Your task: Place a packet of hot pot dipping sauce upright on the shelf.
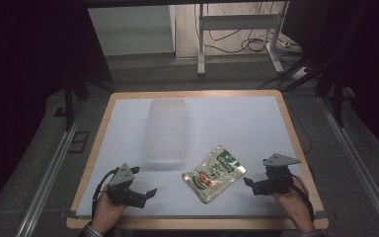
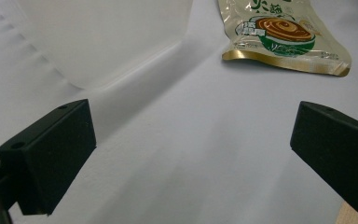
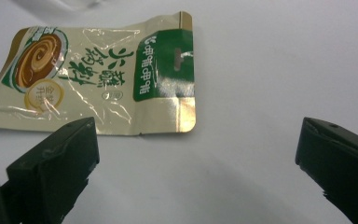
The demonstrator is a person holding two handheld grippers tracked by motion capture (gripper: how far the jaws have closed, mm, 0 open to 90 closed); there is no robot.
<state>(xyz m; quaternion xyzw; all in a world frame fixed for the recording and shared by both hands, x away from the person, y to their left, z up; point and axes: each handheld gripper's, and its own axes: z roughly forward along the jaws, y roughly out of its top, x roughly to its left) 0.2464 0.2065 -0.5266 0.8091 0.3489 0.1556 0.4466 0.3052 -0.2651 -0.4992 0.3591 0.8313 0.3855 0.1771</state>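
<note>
A flat cream and green food pouch [image 1: 213,173] with a gold edge lies on the white table top, near the front and a little right of the middle. In the left gripper view the pouch [image 2: 286,35] is far ahead at the upper right; in the right gripper view the pouch [image 3: 98,74] lies just beyond the left jaw. A clear plastic box [image 1: 167,129] stands behind it; the box's wall [image 2: 102,37] rises close ahead of my left gripper. My left gripper [image 1: 145,190] is open at the front left, nothing in it. My right gripper [image 1: 250,183] is open, just right of the pouch, apart from it.
The white mat [image 1: 237,118] covers a wooden table [image 1: 101,133] with a bare rim. Beyond the far edge stand a metal frame's legs [image 1: 201,44] and loose cables [image 1: 256,42] on the floor. Bare mat lies between the two grippers along the front.
</note>
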